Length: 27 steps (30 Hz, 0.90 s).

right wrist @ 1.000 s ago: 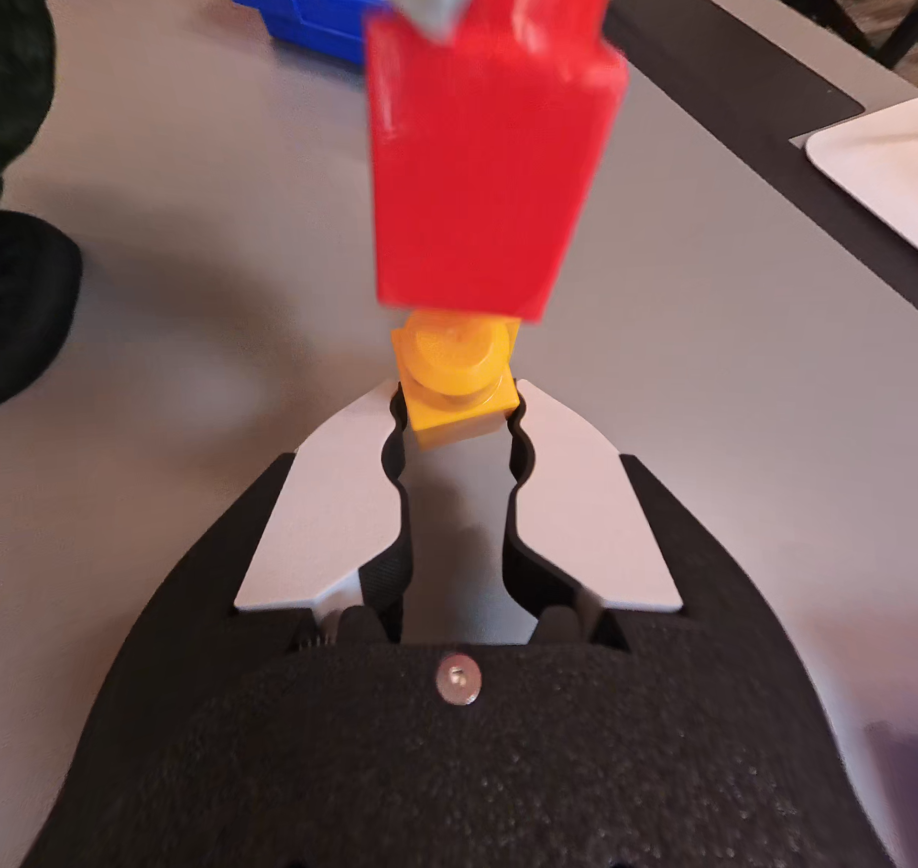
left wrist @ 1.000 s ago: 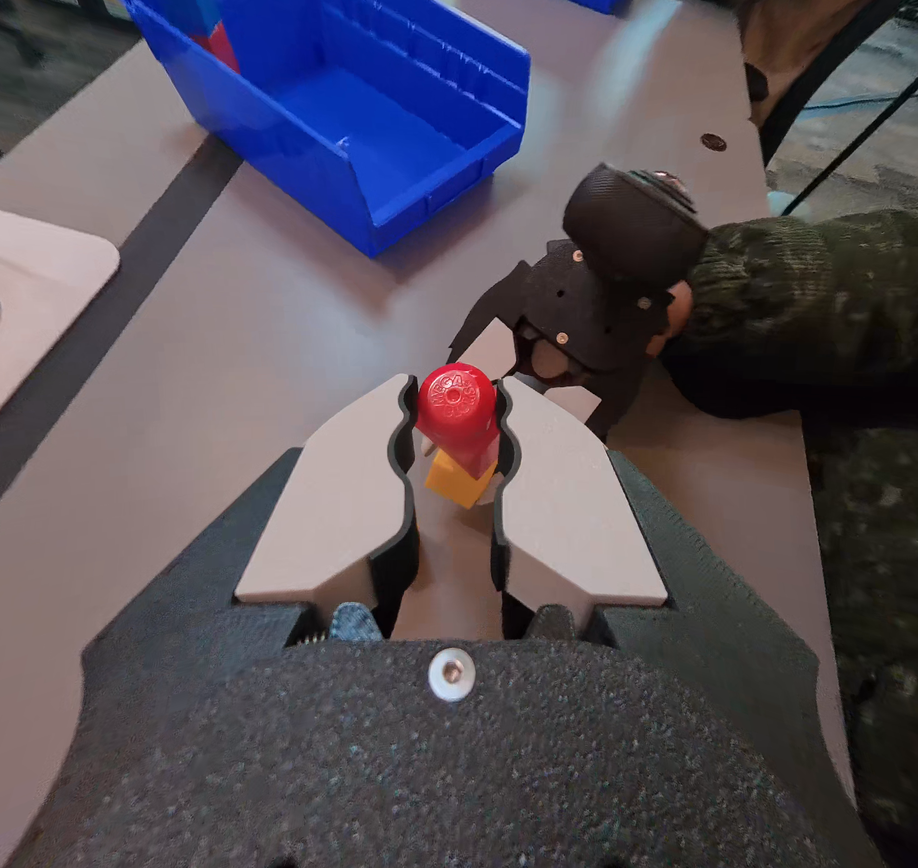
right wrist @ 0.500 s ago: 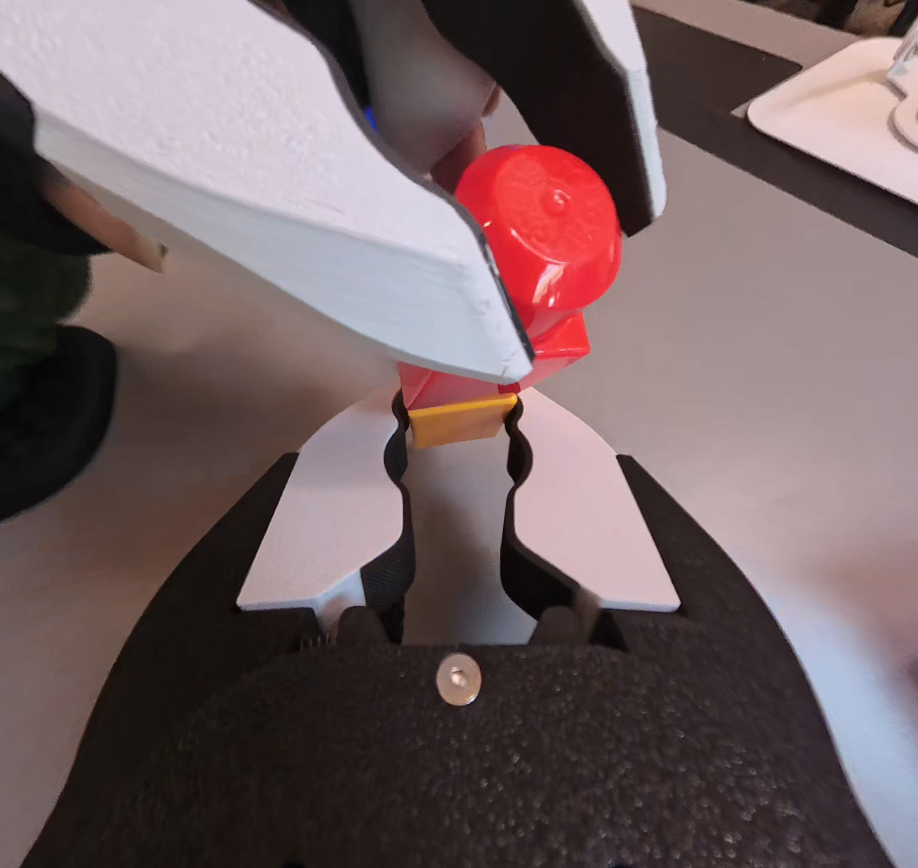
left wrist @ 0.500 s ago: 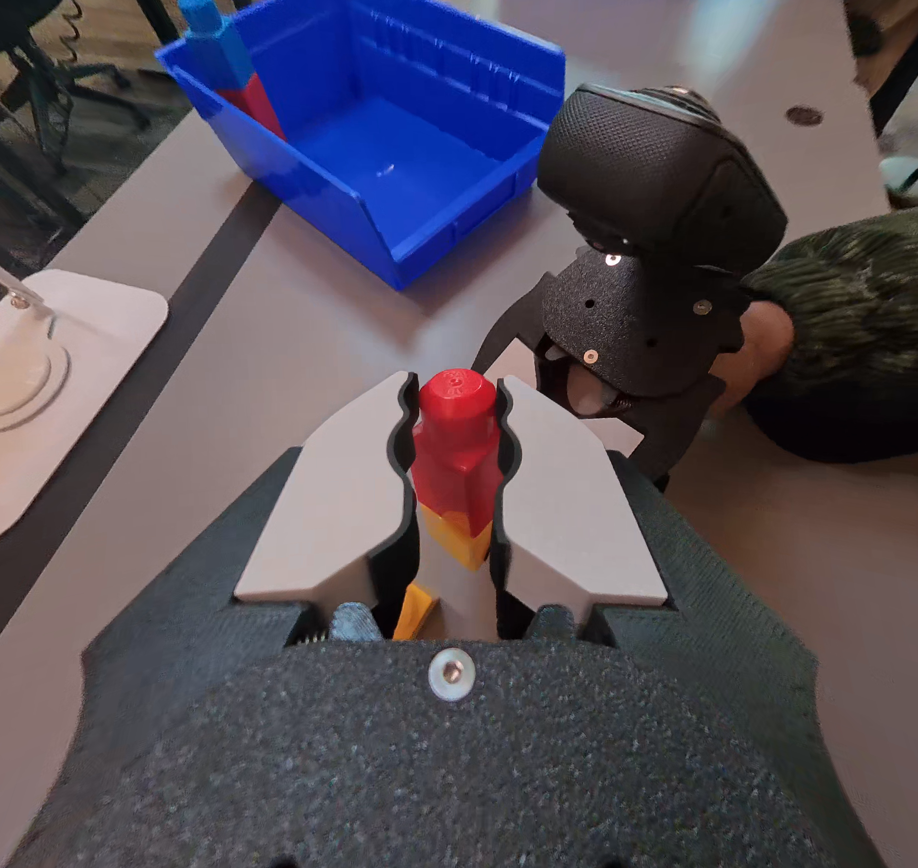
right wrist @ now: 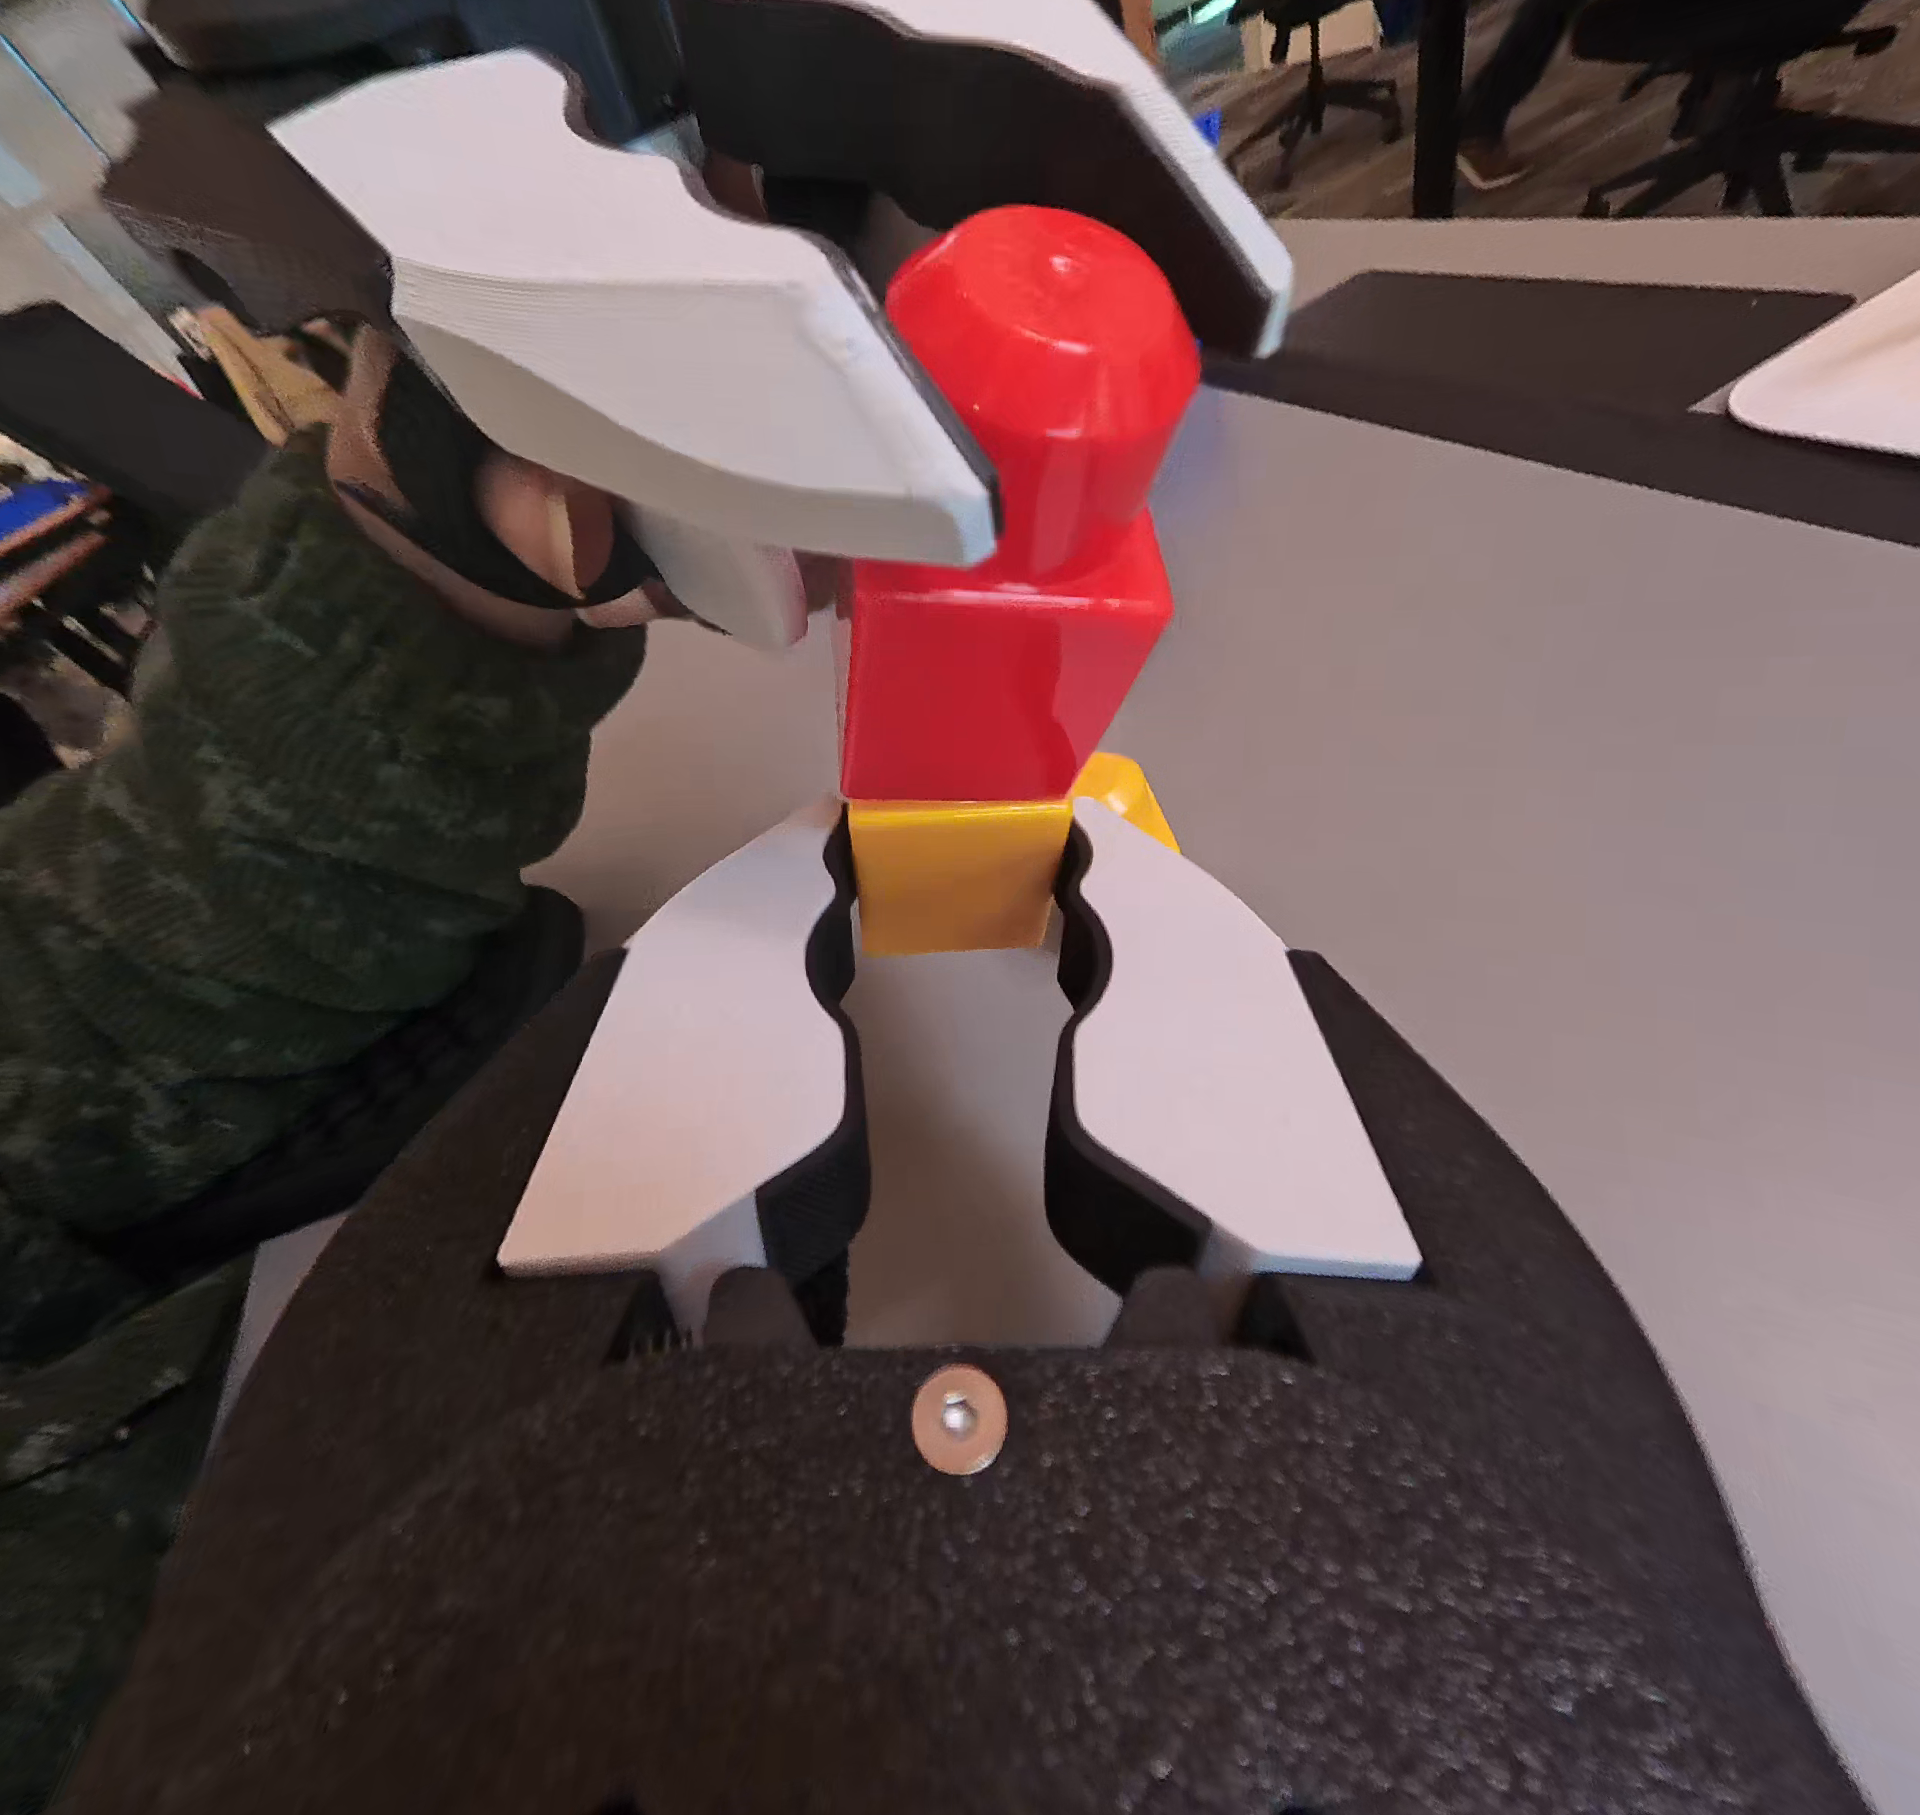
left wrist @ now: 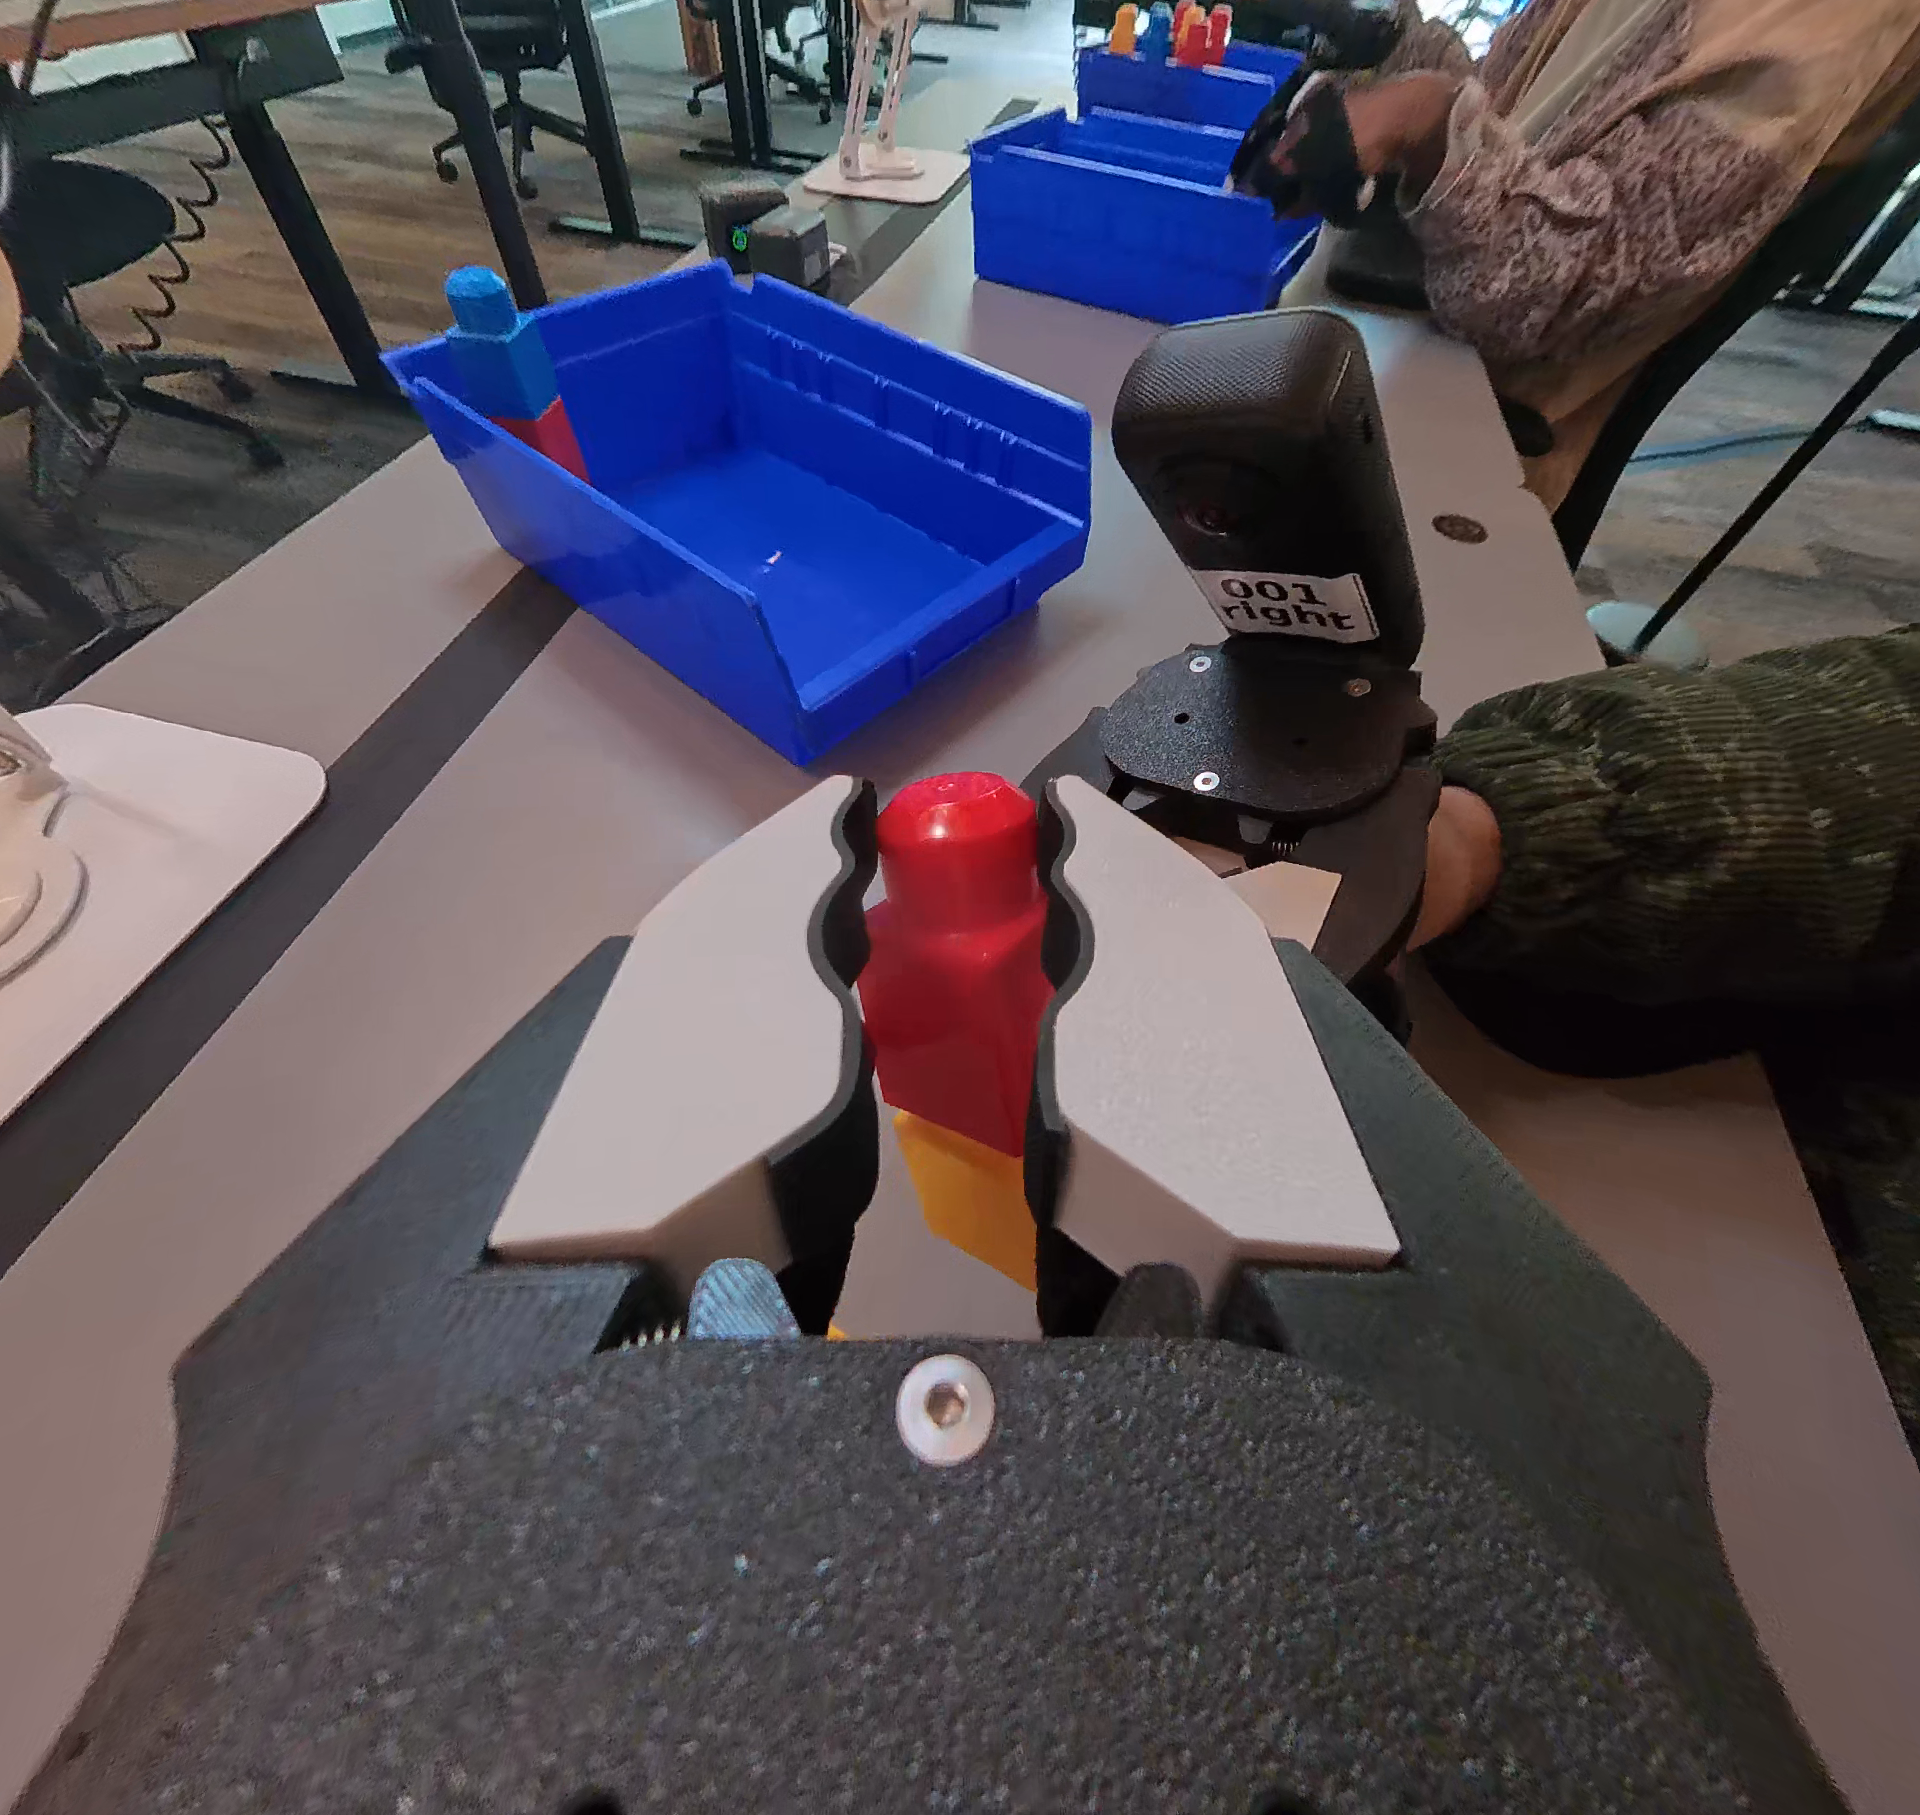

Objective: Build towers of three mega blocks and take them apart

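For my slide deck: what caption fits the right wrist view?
Right tongs clamp yellow block; left tongs grip red block stacked above.

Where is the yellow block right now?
The yellow block sits low in the middle of the right wrist view, pinched between the right gripper fingertips, directly under the red block that the left gripper holds above the grey table.

Block [right wrist: 1003, 659] atop block [right wrist: 956, 872] (bin [left wrist: 914, 664] behind).
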Each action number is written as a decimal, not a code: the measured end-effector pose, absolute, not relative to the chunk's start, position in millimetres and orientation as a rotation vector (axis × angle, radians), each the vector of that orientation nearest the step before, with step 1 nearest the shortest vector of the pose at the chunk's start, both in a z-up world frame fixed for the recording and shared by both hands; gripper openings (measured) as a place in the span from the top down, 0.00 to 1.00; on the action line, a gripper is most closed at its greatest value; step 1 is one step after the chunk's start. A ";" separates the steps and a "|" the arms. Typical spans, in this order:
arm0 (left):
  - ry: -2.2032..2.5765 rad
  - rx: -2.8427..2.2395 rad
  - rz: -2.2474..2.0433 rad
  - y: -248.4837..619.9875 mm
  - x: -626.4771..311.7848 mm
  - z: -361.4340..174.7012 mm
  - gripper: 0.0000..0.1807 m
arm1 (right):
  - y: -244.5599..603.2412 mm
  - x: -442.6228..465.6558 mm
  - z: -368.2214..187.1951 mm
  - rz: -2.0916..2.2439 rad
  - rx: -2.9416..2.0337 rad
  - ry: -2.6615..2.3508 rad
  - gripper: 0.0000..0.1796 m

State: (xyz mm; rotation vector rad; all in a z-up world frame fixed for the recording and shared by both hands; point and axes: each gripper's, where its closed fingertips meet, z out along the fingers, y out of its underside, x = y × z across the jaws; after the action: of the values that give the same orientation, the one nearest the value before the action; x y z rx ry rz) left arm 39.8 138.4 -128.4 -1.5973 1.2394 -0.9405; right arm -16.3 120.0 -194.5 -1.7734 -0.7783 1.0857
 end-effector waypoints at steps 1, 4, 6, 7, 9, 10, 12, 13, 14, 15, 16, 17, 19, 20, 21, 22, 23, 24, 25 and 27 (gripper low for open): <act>1.226 -1.582 -0.959 138.4 38.5 -124.8 0.83 | 120.0 -15.1 -190.7 1.102 -1.755 -0.763 0.80; 1.180 -1.540 -1.023 139.2 36.4 -116.3 0.83 | 120.7 -11.3 -180.5 1.135 -1.702 -0.720 0.80; 1.164 -1.515 -1.054 138.3 37.7 -113.2 0.83 | 121.2 -9.7 -177.1 1.135 -1.679 -0.703 0.80; 1.161 -1.501 -1.066 137.1 38.4 -111.0 0.83 | 121.0 -9.2 -175.4 1.135 -1.665 -0.698 0.80; 1.143 -1.451 -1.105 133.2 38.6 -101.2 0.83 | 120.0 -8.0 -169.0 1.143 -1.626 -0.697 0.80; 1.119 -1.426 -1.130 132.4 37.4 -94.6 0.83 | 119.3 -6.4 -163.1 1.150 -1.597 -0.692 0.80; 1.104 -1.408 -1.158 131.3 33.5 -87.6 0.83 | 118.0 -2.6 -154.8 1.135 -1.565 -0.712 0.80; 1.113 -1.401 -1.161 130.3 32.0 -86.9 0.83 | 117.3 -0.7 -152.8 1.122 -1.555 -0.730 0.80; 1.125 -1.399 -1.160 129.4 31.3 -87.9 0.80 | 116.2 1.3 -151.0 1.119 -1.540 -0.741 0.80; 1.127 -1.399 -1.169 129.2 31.3 -88.6 0.76 | 114.5 3.3 -148.7 1.134 -1.520 -0.745 0.80; 1.132 -1.392 -1.194 127.7 31.1 -89.0 0.75 | 111.8 4.0 -148.4 1.158 -1.511 -0.758 0.80; 1.140 -1.386 -1.218 126.0 30.9 -90.1 0.75 | 109.8 4.3 -148.9 1.178 -1.505 -0.767 0.80; 1.166 -1.370 -1.246 122.4 29.9 -92.4 0.75 | 105.6 2.6 -151.2 1.210 -1.501 -0.798 0.80; 1.186 -1.358 -1.265 119.0 29.2 -93.3 0.75 | 103.3 1.1 -152.4 1.226 -1.502 -0.816 0.80; 1.207 -1.353 -1.286 115.1 28.9 -94.7 0.76 | 101.9 -0.1 -153.4 1.232 -1.503 -0.829 0.80; 1.222 -1.348 -1.304 112.0 28.8 -95.8 0.77 | 100.0 -1.7 -154.8 1.234 -1.505 -0.847 0.80; 1.230 -1.339 -1.296 111.8 28.7 -96.4 0.77 | 98.1 -3.0 -156.1 1.238 -1.508 -0.861 0.80; 1.233 -1.324 -1.293 110.9 28.7 -96.0 0.79 | 98.2 -3.4 -156.5 1.239 -1.512 -0.859 0.80; 1.243 -1.313 -1.307 107.9 28.7 -95.5 0.82 | 98.8 -2.8 -156.4 1.241 -1.512 -0.855 0.80; 1.243 -1.308 -1.335 105.2 29.3 -95.2 0.82 | 98.4 -2.5 -156.1 1.237 -1.510 -0.860 0.80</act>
State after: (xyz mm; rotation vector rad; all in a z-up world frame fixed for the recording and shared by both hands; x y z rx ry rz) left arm 29.3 105.2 -95.2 -1.3077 1.2427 -1.3348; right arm -2.5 98.4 -156.1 -1.5096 -0.8603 1.2368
